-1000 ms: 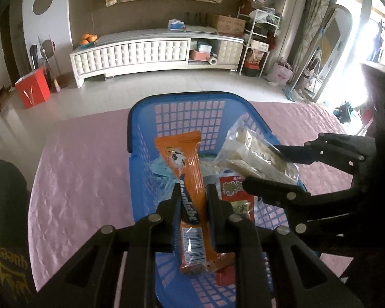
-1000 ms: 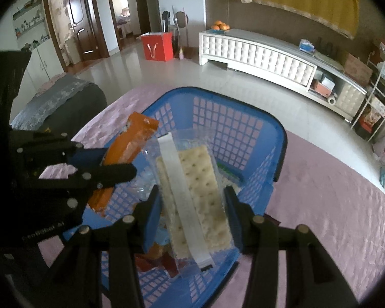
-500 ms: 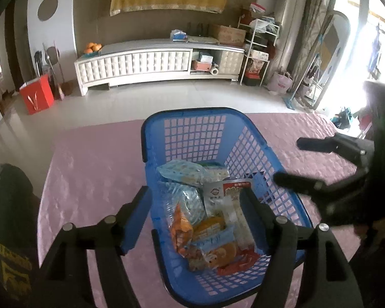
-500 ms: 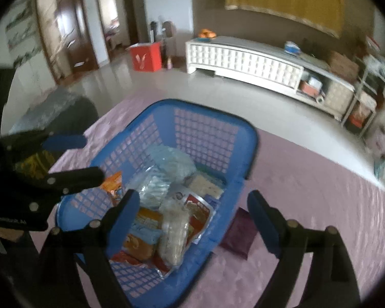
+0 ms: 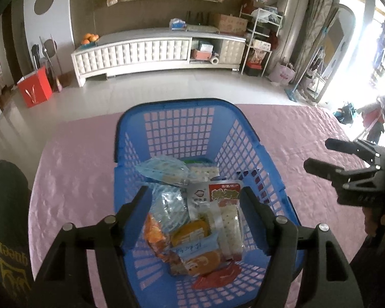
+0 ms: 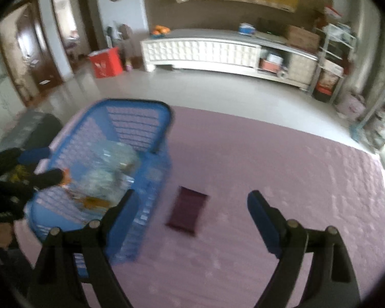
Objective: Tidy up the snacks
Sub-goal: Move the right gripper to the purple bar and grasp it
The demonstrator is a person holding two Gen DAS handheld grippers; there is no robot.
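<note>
Over the blue basket (image 5: pixel 166 133) my left fingers (image 5: pixel 195 202) now gape empty, orange packet (image 5: pixel 154 233) dropped inside; my right fingers (image 6: pixel 190 202), opened wide, frame the dark pouch (image 6: pixel 188 211) at three o'clock of it.

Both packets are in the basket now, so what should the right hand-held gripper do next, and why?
Probably bring the right hand-held gripper down over the dark purple packet and close on it. It is the only snack in view on the pink cloth, lying just outside the blue basket. The gripper's jaws stand wide with nothing held, and the packet already lies between them in the right wrist view.
</note>
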